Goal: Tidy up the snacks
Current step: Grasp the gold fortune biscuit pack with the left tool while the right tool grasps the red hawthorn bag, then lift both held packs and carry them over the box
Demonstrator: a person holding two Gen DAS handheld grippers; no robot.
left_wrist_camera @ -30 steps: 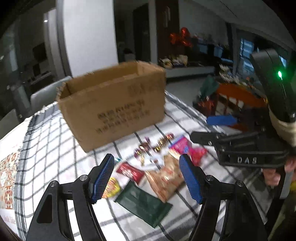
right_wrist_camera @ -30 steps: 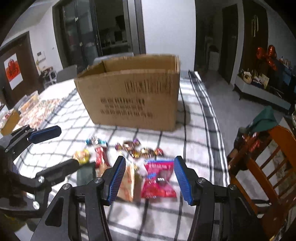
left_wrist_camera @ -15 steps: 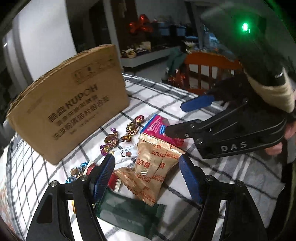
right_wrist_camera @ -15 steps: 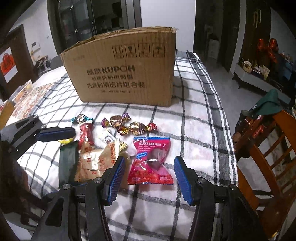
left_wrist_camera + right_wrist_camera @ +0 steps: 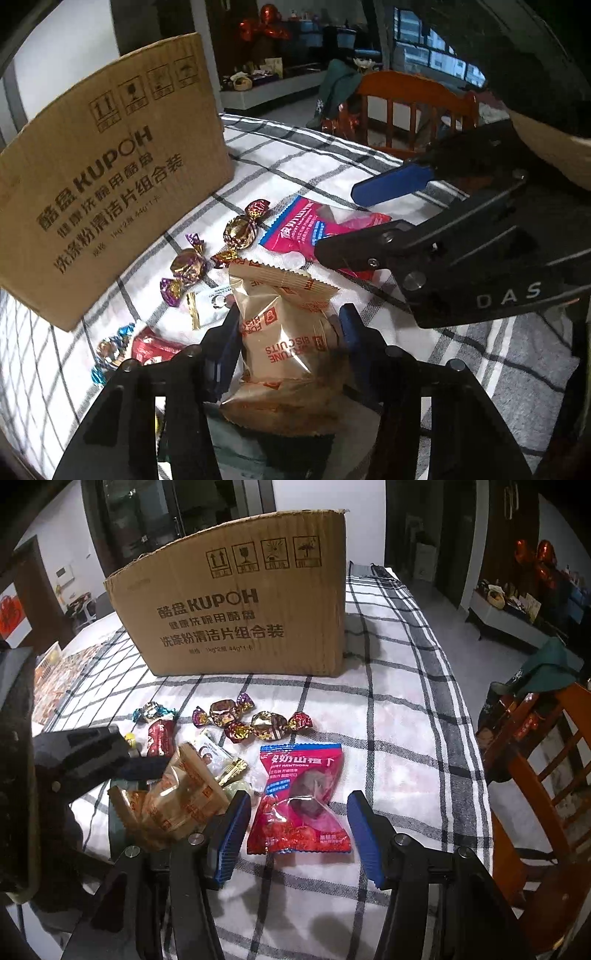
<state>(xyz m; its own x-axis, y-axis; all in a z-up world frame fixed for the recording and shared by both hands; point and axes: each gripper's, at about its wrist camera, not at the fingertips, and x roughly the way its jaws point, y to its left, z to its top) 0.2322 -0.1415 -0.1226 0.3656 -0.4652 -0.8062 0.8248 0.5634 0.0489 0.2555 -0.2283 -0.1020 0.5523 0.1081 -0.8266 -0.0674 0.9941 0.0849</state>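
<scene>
The gold biscuit packet [image 5: 288, 332] is pinched in the left claw [image 5: 290, 341]. The right claw [image 5: 299, 827] is held wide around the red hawthorn packet [image 5: 301, 801] (flat on the checked surface [image 5: 399, 738]). Wrapped candies [image 5: 255, 722] are scattered before the cardboard box [image 5: 236, 609].

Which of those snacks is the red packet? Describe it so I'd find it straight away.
Start at the big cardboard box on the checked tablecloth. In front of it lies a row of foil-wrapped sweets, and just nearer, between the right gripper fingers, lies the red packet. It alone is bright red with a clear window.
</scene>
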